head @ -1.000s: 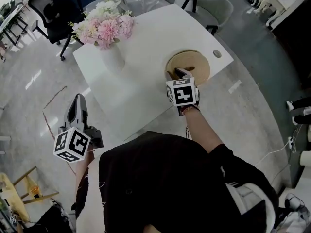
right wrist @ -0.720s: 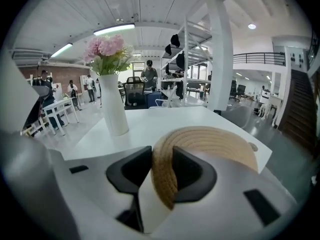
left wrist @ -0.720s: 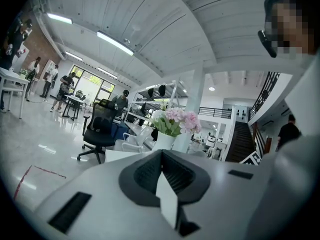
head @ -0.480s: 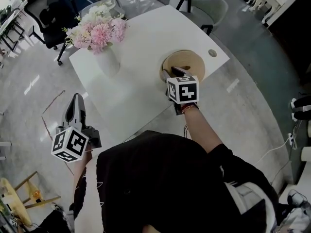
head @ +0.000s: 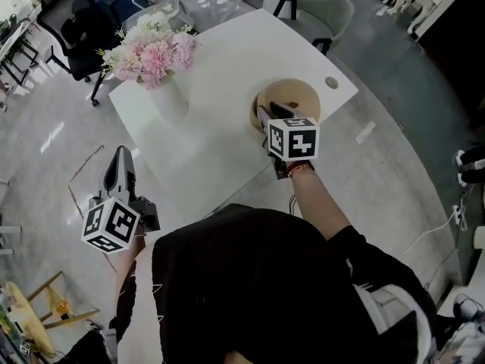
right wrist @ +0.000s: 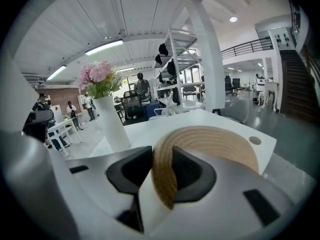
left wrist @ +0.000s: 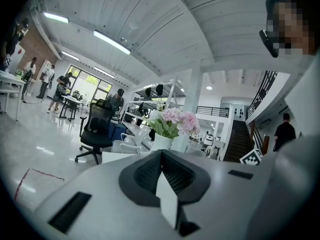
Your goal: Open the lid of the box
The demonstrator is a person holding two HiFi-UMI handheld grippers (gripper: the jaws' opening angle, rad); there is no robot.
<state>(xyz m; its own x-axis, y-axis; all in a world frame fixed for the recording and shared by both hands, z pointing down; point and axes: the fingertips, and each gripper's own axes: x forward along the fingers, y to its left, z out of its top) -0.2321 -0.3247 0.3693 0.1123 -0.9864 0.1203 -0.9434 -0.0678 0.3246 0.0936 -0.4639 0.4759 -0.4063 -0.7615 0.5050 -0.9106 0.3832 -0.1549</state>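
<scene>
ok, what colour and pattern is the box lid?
The lid is tan, woven in coiled rope-like rings. It shows best in the right gripper view.

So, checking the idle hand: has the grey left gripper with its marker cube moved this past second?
No. The left gripper stays put off the near-left edge of the white table.

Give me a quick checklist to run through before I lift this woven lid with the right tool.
1. Grip: right tool clamps the rim of the woven lid between both pads: ok.
2. Spare hand: left tool is shut with nothing in it: ok.
3. Clearance: left tool hangs off the table, away from the lid: ok.
4. Obstacle: flower vase stands apart from the lid: ok.
5. Base: box base under the lid is hidden, so whether it will stay down: cannot tell.
</scene>
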